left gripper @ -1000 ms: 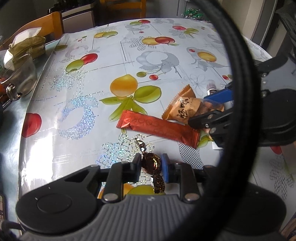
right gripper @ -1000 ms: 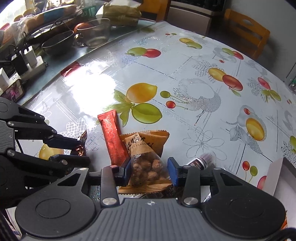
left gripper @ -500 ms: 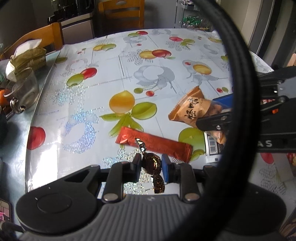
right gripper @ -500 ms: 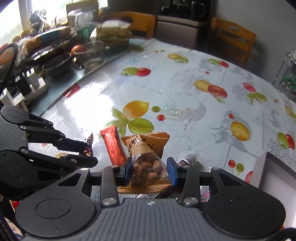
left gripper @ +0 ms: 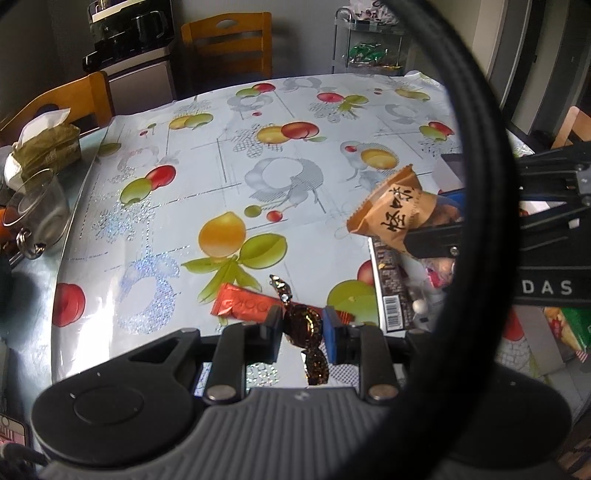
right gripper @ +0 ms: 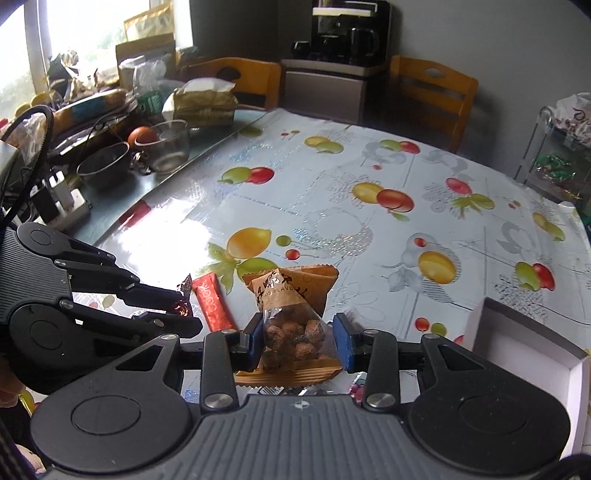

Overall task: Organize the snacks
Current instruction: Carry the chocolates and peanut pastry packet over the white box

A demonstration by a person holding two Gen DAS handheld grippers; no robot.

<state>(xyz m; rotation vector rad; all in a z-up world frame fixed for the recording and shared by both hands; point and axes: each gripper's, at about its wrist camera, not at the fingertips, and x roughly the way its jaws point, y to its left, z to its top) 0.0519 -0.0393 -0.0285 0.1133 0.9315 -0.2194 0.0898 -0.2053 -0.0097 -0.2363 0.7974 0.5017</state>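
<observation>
Snacks held above the fruit-print tablecloth (right gripper: 332, 221), my left gripper (left gripper: 303, 326) clamped on a brown foil candy (left gripper: 301, 325), my right gripper (right gripper: 295, 338) pinching an orange nut packet (right gripper: 291, 317), red bar (left gripper: 243, 305) half hidden behind my fingers, white box (right gripper: 517, 332) cut off at right.

Fruit-print tablecloth (right gripper: 332, 206) covering the table. Glass bowl (right gripper: 168, 146) sitting far left, an orange fruit (right gripper: 139, 134) just beside it, metal strainer (right gripper: 103, 168) lying nearer. Tissue pack (left gripper: 46, 147) resting at the far left edge. Wooden chairs (right gripper: 430, 92) standing beyond the table; coffee maker (right gripper: 345, 33) sitting on a cabinet behind
</observation>
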